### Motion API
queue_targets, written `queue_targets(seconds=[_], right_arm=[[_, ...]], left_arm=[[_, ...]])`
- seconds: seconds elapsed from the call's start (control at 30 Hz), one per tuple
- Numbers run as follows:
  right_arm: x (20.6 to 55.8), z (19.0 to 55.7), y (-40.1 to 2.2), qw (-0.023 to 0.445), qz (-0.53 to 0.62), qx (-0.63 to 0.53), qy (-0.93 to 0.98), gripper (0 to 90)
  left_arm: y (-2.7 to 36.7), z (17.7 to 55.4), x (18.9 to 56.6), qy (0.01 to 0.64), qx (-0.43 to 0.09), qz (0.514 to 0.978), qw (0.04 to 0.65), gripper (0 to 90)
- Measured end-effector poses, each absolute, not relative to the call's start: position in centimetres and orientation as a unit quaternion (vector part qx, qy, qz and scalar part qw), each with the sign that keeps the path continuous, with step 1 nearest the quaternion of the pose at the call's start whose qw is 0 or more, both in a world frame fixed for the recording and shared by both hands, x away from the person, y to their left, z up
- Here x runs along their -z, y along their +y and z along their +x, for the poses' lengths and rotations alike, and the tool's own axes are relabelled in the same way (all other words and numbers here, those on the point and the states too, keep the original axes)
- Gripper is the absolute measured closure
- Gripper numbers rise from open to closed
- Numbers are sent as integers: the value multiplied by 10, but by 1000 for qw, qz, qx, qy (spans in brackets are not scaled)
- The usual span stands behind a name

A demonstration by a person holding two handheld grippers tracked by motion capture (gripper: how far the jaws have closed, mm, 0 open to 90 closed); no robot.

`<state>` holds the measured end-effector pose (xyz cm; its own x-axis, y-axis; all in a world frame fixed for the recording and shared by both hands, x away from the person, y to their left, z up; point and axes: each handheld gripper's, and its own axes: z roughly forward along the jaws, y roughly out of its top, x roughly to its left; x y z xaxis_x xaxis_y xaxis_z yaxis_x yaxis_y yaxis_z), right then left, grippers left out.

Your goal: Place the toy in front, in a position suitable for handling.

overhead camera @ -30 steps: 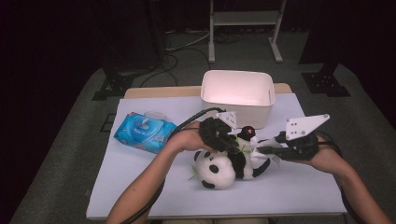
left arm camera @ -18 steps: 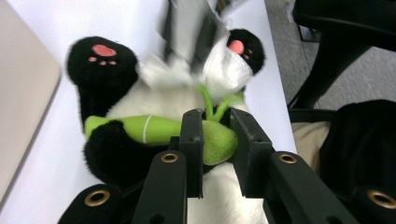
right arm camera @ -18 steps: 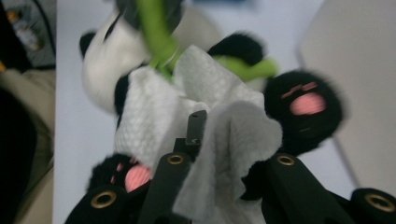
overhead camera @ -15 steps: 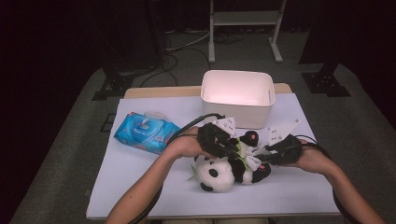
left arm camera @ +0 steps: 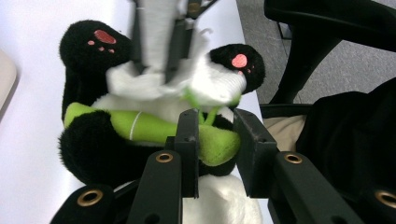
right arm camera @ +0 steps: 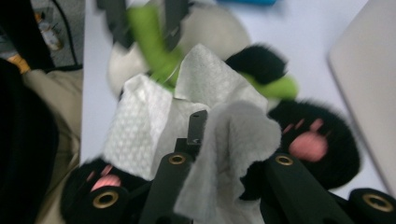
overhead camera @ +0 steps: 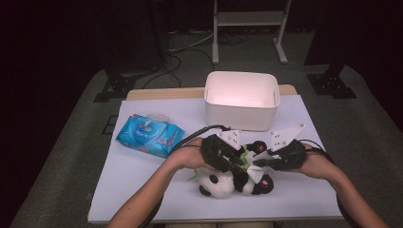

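A black-and-white panda plush [overhead camera: 223, 183] lies on its back on the white table [overhead camera: 142, 190], hugging a green bamboo stick [left arm camera: 140, 126]. My left gripper [overhead camera: 240, 168] comes from the left. In the left gripper view the left gripper [left arm camera: 215, 126] is shut on the stick's end. My right gripper [overhead camera: 259, 164] comes from the right, shut on a white wet wipe [right arm camera: 140, 126]. The wipe lies over the panda's belly between its pink-padded feet [right arm camera: 317, 140]. In the right gripper view the wipe hides one jaw of the right gripper [right arm camera: 224, 121].
A white open bin [overhead camera: 241, 111] stands at the table's far edge, just behind the panda. A blue pack of wet wipes [overhead camera: 149, 135] lies at the left. The person's forearms come in from the bottom edge.
My right gripper has come down and to the left onto the panda with the wipe. My left gripper has shifted slightly nearer while staying on the panda.
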<state>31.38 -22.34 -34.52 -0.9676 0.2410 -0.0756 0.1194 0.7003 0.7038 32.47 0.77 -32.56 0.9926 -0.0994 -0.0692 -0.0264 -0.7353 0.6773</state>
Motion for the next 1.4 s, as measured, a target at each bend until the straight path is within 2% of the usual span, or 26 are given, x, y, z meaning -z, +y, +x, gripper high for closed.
queue_targets(seconds=[0.2,0.6,0.77,1.13,1.4], right_arm=[[351,320,-205,80,92,-366,923,780],[360,309,-225,76,111,-376,917,781],[363,303,-232,77,115,-379,915,780],[375,296,-254,69,142,-374,914,778],[392,294,-299,72,205,-356,909,777]], left_arm=[[11,320,330,-37,49,931,360,715],[22,320,342,-23,52,932,357,698],[28,320,344,-15,54,932,358,628],[34,316,339,-17,49,930,365,552],[49,318,330,7,41,921,388,480]])
